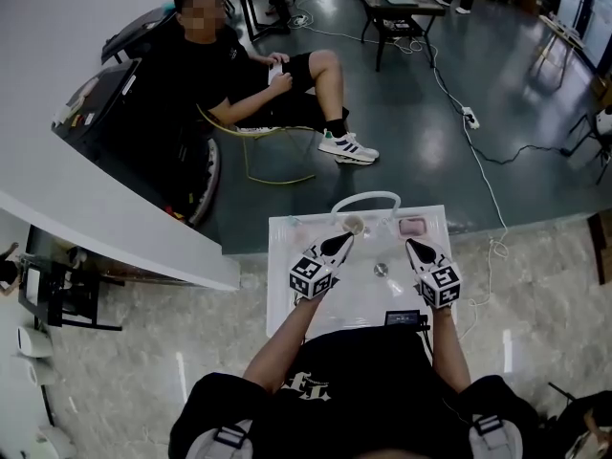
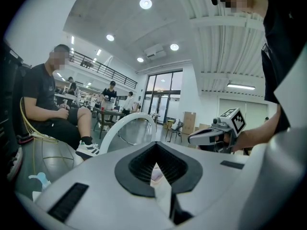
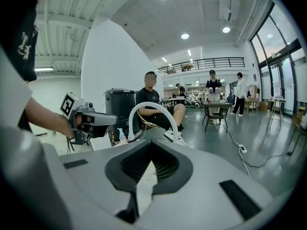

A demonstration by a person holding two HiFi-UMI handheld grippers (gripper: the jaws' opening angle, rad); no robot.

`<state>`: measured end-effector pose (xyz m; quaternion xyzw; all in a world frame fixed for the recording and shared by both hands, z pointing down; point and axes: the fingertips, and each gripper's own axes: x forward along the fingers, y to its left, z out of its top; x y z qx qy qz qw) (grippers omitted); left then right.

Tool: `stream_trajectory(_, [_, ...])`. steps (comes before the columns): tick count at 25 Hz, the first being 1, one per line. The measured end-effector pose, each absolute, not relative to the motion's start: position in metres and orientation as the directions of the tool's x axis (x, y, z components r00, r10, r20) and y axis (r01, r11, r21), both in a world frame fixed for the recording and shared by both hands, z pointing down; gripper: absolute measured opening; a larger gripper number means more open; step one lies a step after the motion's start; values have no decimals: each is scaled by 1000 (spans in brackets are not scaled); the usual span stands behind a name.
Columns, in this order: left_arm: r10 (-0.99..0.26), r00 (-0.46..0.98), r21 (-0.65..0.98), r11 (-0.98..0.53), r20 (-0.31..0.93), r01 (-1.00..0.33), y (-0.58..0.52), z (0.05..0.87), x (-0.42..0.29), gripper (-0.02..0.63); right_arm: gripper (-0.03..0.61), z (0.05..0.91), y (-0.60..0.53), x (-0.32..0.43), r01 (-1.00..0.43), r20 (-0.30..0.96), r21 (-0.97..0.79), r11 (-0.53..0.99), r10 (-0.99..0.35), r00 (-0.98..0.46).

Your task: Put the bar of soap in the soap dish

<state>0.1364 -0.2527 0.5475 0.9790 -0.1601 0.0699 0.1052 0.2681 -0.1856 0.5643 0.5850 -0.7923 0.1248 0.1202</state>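
Observation:
A white basin top (image 1: 287,299) stands in front of me in the head view. On its far edge lie a small pink rounded block (image 1: 411,226) and a round beige item (image 1: 355,224); which one is the soap I cannot tell. My left gripper (image 1: 337,246) hovers over the basin just short of the beige item, jaws shut and empty. My right gripper (image 1: 417,251) hangs just short of the pink block, also shut with nothing in it. In each gripper view the jaws (image 2: 156,169) (image 3: 146,169) meet at their tips, and the other gripper (image 2: 218,133) (image 3: 86,121) shows to the side.
A white arched faucet (image 1: 364,199) (image 2: 129,123) (image 3: 148,110) rises at the basin's far edge. A drain (image 1: 381,269) sits mid-basin and a dark device (image 1: 403,318) at the near edge. A small pump bottle (image 3: 118,136) stands beside the faucet. A person (image 1: 239,75) sits on a chair beyond.

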Motion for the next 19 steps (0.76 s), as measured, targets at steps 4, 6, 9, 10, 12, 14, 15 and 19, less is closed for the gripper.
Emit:
stream_trajectory(4, [-306, 936, 188, -923, 172, -336, -253, 547, 134, 8, 8, 565, -185, 268, -956, 341, -55, 289, -894, -290])
stream_trajectory(6, [-310, 934, 189, -921, 175, -341, -252, 547, 132, 8, 8, 566, -185, 267, -954, 343, -54, 294, -892, -294])
stream_trajectory(9, [-320, 931, 190, -917, 177, -352, -253, 547, 130, 8, 8, 567, -186, 268, -953, 346, -53, 298, -890, -298])
stream_trajectory(10, [-325, 929, 192, -915, 177, -356, -254, 546, 130, 8, 8, 567, -186, 270, -953, 348, -54, 297, -889, -297])
stream_trajectory(12, [-330, 927, 195, -912, 178, -362, -254, 546, 129, 8, 8, 568, -185, 271, -953, 352, -57, 296, -888, -297])
stream_trajectory(14, [-332, 925, 193, -911, 182, -365, -254, 547, 128, 8, 8, 569, -184, 271, -953, 355, -57, 298, -886, -299])
stream_trajectory(15, [-334, 925, 192, -910, 183, -367, -255, 548, 128, 8, 8, 570, -185, 271, -952, 356, -56, 300, -885, -299])
stream_trajectory(19, [-344, 922, 193, -906, 179, -376, -259, 549, 127, 8, 8, 573, -187, 273, -952, 359, -55, 300, -884, -300])
